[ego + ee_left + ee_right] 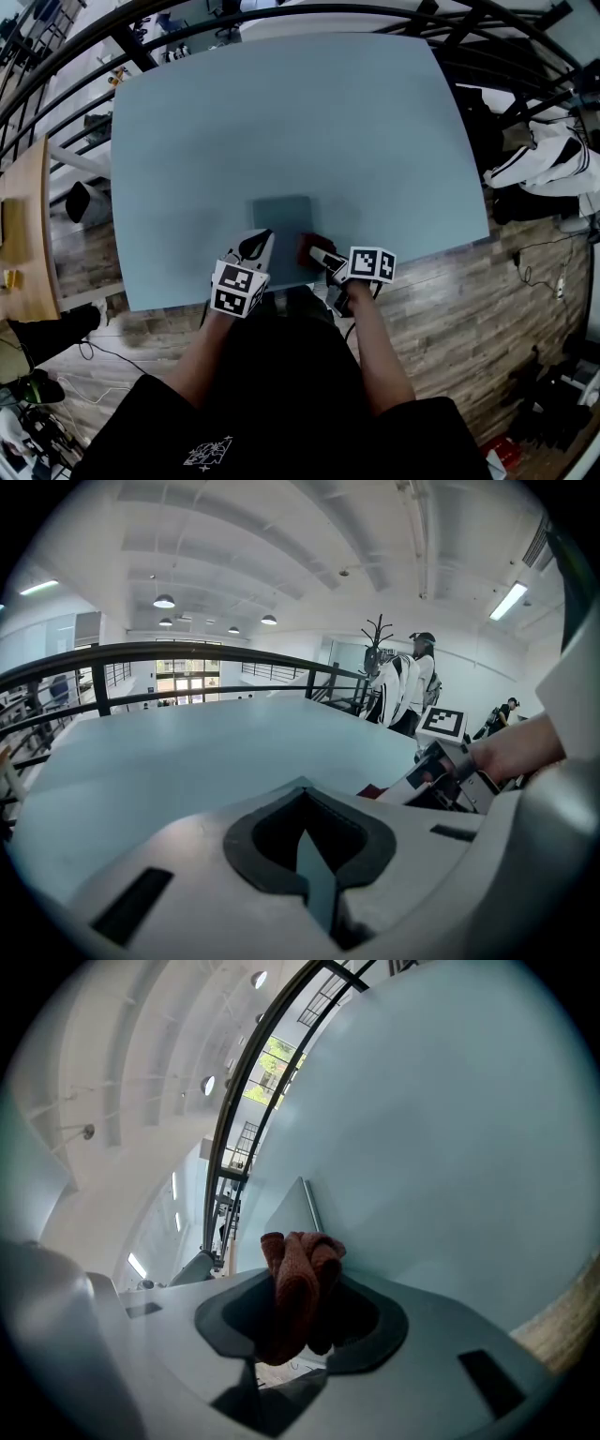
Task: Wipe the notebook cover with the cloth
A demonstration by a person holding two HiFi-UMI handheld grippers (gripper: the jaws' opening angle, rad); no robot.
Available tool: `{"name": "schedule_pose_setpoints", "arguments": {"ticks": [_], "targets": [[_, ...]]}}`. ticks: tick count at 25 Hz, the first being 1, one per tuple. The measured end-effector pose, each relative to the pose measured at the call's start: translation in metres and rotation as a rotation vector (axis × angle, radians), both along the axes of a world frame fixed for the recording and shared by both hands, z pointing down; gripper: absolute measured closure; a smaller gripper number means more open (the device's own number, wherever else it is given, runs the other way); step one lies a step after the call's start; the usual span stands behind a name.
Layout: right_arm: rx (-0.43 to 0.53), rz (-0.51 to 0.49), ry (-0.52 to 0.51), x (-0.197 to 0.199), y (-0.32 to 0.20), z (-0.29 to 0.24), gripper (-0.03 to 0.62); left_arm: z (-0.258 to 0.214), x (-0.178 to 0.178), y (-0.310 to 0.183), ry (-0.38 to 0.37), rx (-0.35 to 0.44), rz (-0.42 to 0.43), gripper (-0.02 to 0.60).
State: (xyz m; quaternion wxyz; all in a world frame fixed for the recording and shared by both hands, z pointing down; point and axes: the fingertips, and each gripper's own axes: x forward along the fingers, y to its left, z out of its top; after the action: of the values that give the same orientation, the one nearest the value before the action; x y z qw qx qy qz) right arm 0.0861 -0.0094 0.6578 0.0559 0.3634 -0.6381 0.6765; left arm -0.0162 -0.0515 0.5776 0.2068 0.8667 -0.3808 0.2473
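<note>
A grey-blue notebook (281, 221) is laid flat on the desk (281, 112), close to the near edge. Its near left corner is taken by the left gripper (255, 247), whose fingers are closed on a thin edge of it. A bunched red cloth (307, 249) is clamped between the fingers of the right gripper (319, 255) and is held at the notebook's near right corner. Whether it touches the notebook cannot be told.
</note>
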Motion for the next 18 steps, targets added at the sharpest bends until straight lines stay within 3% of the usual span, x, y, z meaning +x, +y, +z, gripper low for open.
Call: {"name": "schedule_pose_setpoints", "arguments": {"ticks": [10,18], "targets": [[0.015,0.027,0.0,0.028,-0.001,-0.002,0.448,-0.002,0.014,0.004,-0.005,0.012,-0.011,0.574],[0.081,0.014,-0.067,0.018,-0.008,-0.028,0.448,-0.005,0.008,0.011,-0.021,0.016,-0.038,0.574]]}}
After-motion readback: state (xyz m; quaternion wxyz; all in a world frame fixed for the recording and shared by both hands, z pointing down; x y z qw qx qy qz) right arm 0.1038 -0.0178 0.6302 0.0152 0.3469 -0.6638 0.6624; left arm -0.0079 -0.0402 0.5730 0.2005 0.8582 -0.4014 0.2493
